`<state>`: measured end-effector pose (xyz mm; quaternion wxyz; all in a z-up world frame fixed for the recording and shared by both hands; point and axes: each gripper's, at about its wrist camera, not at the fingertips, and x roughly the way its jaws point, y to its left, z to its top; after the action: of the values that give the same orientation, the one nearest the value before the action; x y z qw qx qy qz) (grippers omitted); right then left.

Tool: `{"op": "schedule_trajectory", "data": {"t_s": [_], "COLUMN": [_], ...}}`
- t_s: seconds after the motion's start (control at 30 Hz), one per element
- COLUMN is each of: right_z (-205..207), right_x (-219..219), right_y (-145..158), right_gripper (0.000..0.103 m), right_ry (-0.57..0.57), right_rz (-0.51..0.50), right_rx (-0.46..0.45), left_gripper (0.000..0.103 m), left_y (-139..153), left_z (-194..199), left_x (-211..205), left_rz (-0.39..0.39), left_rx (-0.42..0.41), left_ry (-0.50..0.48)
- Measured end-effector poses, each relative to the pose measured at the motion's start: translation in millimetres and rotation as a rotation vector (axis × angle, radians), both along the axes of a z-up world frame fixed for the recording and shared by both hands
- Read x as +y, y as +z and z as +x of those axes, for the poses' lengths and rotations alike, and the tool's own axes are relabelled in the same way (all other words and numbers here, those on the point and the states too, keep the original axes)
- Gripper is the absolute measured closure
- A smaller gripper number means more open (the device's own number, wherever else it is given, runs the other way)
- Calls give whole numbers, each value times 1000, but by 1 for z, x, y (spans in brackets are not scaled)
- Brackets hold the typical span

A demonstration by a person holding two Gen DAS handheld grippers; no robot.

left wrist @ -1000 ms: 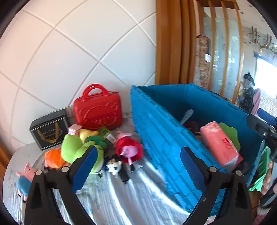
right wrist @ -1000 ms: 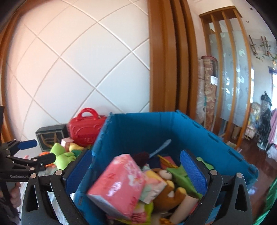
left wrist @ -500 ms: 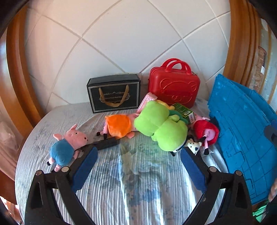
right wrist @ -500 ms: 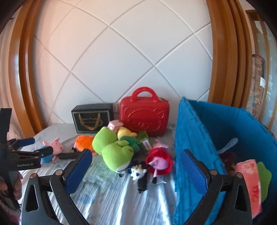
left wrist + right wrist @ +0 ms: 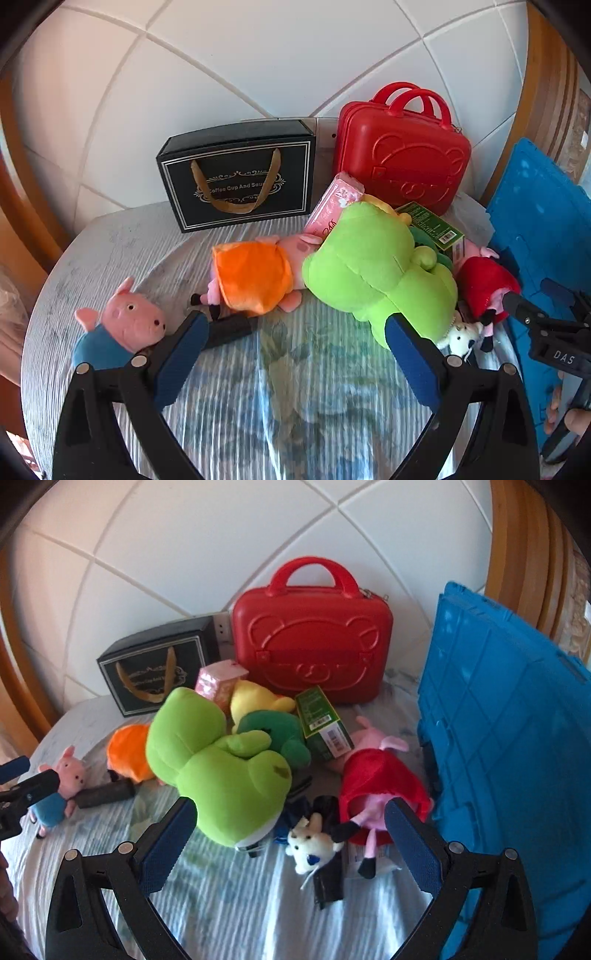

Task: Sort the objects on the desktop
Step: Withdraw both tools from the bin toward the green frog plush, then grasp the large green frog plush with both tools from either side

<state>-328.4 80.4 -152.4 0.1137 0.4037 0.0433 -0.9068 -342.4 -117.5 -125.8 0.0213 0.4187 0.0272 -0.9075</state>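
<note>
The left gripper (image 5: 295, 347) is spread wide and empty, hovering low over the cloth-covered bench (image 5: 295, 406). Just ahead of it lies a pig plush in an orange dress (image 5: 255, 273), long axis across the view, head toward the right. Left of it sits a small pig plush in blue (image 5: 118, 332).

The right gripper (image 5: 284, 834) is also released and empty, aimed at a big green frog plush (image 5: 218, 764) lying head up-left, with a small white dog toy (image 5: 310, 845) and a pig plush in red (image 5: 380, 794) between its fingers.

Behind stand a red case (image 5: 314, 642) and a black gift box (image 5: 240, 177); a blue crate (image 5: 509, 738) waits at the right, probably the sorting bin.
</note>
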Motion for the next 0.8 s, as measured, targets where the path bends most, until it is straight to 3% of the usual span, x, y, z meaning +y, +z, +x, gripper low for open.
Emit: {"op": "schedule_trajectory", "data": {"t_s": [0.3, 0.4, 0.43, 0.57, 0.67, 0.8], "right_z": [-91, -93, -87, -56, -33, -2], "right_x": [-31, -46, -48, -47, -44, -50], "right_y": [-61, -82, -86, -97, -105, -106], "right_gripper": [0, 0, 0, 0, 0, 0], "right_ry": [11, 82, 106, 168, 188, 219], "right_rz": [-7, 0, -11, -46, -65, -10], "right_rx": [-63, -100, -103, -138, -180, -208], "left_gripper": [5, 5, 5, 5, 5, 5], "left_y": [-18, -47, -58, -76, -82, -88], "left_z": [-135, -163, -161, -107, -61, -2], "left_x": [25, 39, 43, 25, -4, -21], "left_rz": [42, 18, -16, -44, 2, 36], "left_rx": [6, -99, -134, -117, -153, -180], "left_ry": [-66, -112, -124, -96, -45, -29]}}
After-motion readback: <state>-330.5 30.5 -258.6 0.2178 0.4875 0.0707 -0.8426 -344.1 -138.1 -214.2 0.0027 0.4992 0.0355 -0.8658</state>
